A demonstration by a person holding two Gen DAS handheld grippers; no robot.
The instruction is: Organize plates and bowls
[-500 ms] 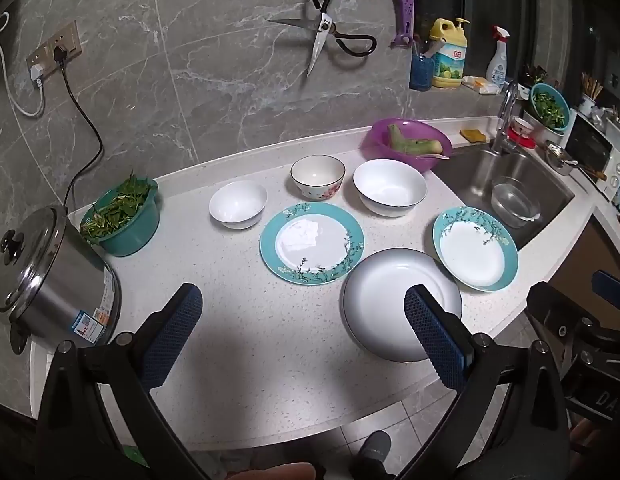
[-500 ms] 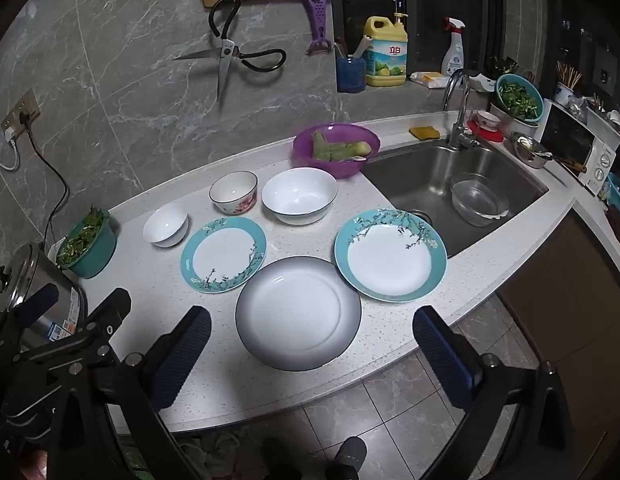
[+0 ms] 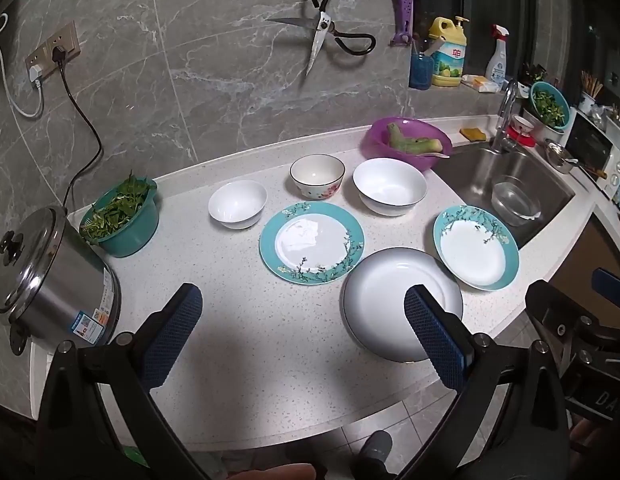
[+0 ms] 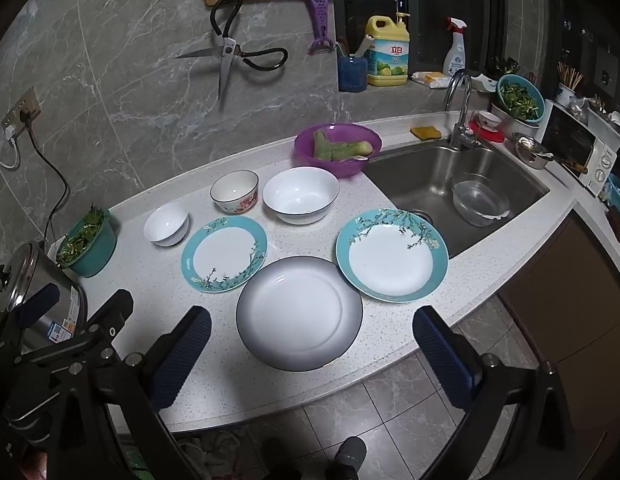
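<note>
Three plates lie on the white counter: a plain white plate (image 4: 299, 312) at the front, a teal-rimmed floral plate (image 4: 224, 253) to its left and another teal-rimmed plate (image 4: 391, 255) to its right by the sink. Behind them stand a small white bowl (image 4: 166, 224), a floral bowl (image 4: 234, 191) and a large white bowl (image 4: 301, 194). The same plates show in the left wrist view: white plate (image 3: 386, 300), left teal plate (image 3: 312, 243), right teal plate (image 3: 475, 247). My left gripper (image 3: 300, 328) and right gripper (image 4: 312, 352) are both open and empty, above the counter's front edge.
A rice cooker (image 3: 46, 276) and a teal basket of greens (image 3: 120, 216) stand at the left. A purple bowl with vegetables (image 4: 336, 148) sits beside the sink (image 4: 462, 188), which holds a clear bowl (image 4: 480, 199). Scissors (image 4: 230, 52) hang on the wall.
Both grippers have edged slightly; nothing on the counter has moved.
</note>
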